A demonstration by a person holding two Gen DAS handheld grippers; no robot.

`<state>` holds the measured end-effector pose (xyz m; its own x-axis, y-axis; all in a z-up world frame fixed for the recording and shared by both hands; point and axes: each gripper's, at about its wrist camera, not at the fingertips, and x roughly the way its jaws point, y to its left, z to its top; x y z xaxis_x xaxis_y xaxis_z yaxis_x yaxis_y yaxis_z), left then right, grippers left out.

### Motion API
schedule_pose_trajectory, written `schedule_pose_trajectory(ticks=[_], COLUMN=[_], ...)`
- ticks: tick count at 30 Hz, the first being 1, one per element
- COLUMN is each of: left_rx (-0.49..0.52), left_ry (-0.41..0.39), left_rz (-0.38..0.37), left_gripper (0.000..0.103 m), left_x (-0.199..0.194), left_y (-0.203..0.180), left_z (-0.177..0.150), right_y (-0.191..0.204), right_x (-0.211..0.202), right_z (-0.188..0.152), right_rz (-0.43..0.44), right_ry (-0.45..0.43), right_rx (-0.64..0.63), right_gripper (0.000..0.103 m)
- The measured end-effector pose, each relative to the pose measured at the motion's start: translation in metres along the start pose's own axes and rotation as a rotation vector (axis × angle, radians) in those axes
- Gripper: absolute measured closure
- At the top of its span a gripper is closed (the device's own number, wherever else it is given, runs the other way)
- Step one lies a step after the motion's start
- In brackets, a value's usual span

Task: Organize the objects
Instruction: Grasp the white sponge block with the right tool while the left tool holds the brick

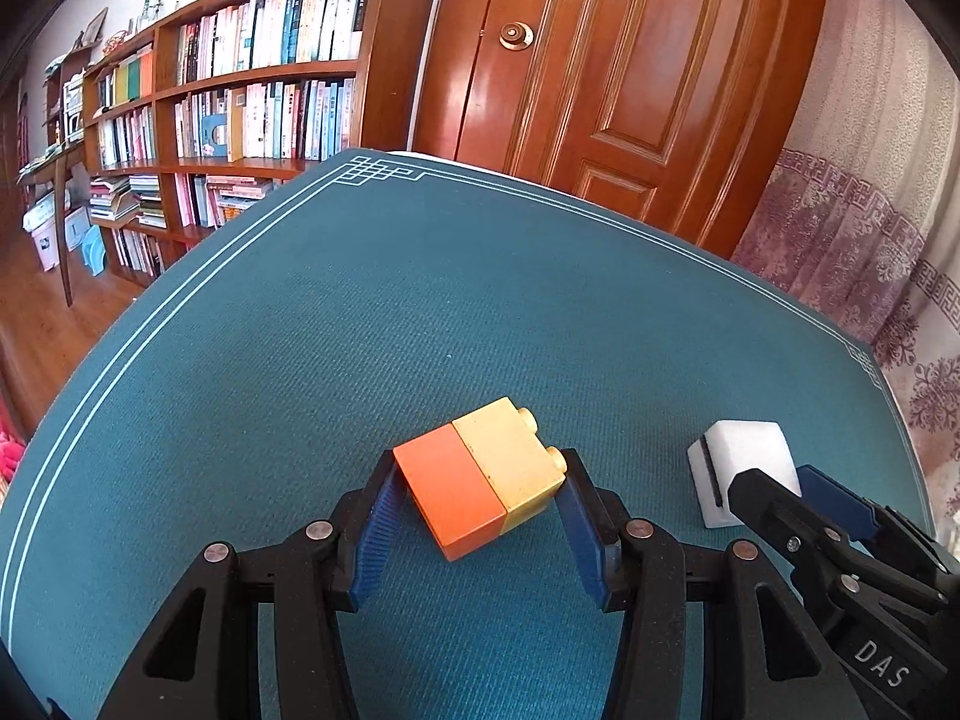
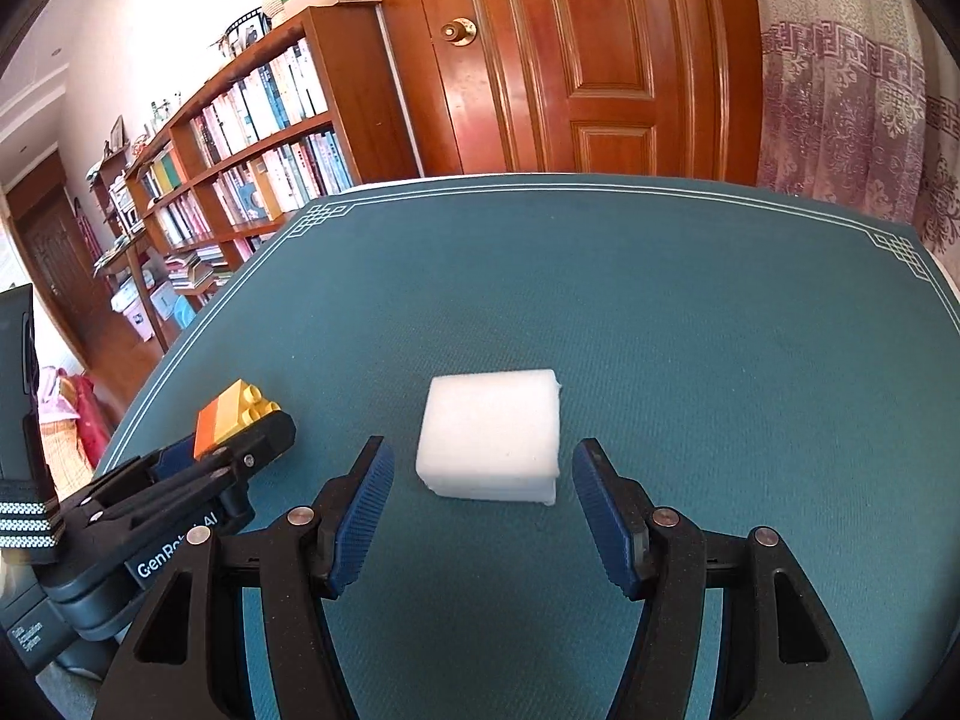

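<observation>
An orange and yellow toy brick block [image 1: 483, 474] lies on its side on the teal table mat [image 1: 420, 300], studs pointing right. My left gripper [image 1: 480, 480] is closed around it, both pads touching its ends. It also shows in the right wrist view [image 2: 231, 414], held by the left gripper [image 2: 240, 438]. A white foam block [image 2: 491, 435] lies on the mat. My right gripper [image 2: 483, 468] is open, its fingers on either side of the foam block's near end, not touching. The foam block [image 1: 741, 456] and right gripper [image 1: 774, 492] also show in the left wrist view.
The teal mat [image 2: 660, 300] with white border lines covers the table. A bookshelf [image 1: 240, 90] stands to the left behind the table, a wooden door [image 1: 630, 60] straight behind, and a patterned curtain [image 1: 870, 210] to the right.
</observation>
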<state>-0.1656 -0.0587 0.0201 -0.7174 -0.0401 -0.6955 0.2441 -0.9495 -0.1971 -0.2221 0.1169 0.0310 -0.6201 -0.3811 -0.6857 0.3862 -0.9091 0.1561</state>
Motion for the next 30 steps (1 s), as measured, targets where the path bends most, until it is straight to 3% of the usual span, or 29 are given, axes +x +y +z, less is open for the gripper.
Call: schedule_pose_trajectory(ticks=[11, 15, 30], left_rx=[0.008, 0.011, 0.05], left_ry=[0.005, 0.004, -0.016], left_rz=[0.004, 0.002, -0.013], left_gripper=[0.049, 0.049, 0.049], left_x=[0.001, 0.001, -0.006], left_y=[-0.003, -0.003, -0.011], left_z=[-0.002, -0.002, -0.004], right_y=[0.006, 0.011, 0.0], right_x=[0.022, 0.024, -0.013], right_z=[-0.002, -0.002, -0.023], right_rz=[-0.057, -0.075, -0.105], right_ry=[0.044, 0.047, 0.022], right_rx=[-0.01, -0.033, 0.011], right_gripper=[0.041, 0.052, 0.053])
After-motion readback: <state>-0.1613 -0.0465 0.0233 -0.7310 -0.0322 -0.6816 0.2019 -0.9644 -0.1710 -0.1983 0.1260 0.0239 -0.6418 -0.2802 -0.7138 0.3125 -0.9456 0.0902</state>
